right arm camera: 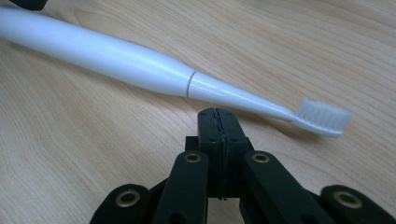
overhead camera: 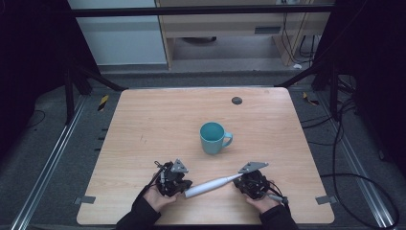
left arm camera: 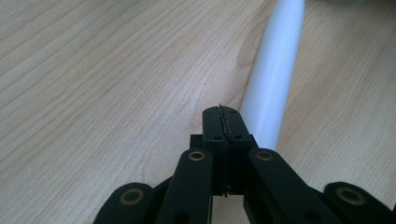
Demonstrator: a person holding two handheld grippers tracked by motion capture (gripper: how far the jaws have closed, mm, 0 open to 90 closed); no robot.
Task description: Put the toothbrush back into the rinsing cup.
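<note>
A white electric toothbrush (overhead camera: 210,186) lies flat on the wooden table (overhead camera: 158,120) near its front edge, between my two grippers. Its thick handle (left arm camera: 275,79) runs past my left gripper (left arm camera: 223,116), whose jaws are pressed together with nothing between them. The brush's neck and bristle head (right arm camera: 324,116) lie just beyond my right gripper (right arm camera: 217,119), also shut and empty. In the high view the left gripper (overhead camera: 184,184) is at the handle end and the right gripper (overhead camera: 239,181) at the head end. A teal mug (overhead camera: 213,138) stands upright behind them, handle to the right.
A small dark round grommet (overhead camera: 236,100) sits near the table's far edge. Tape tabs (overhead camera: 85,200) mark the front corners. Cables run along the floor to the right of the table.
</note>
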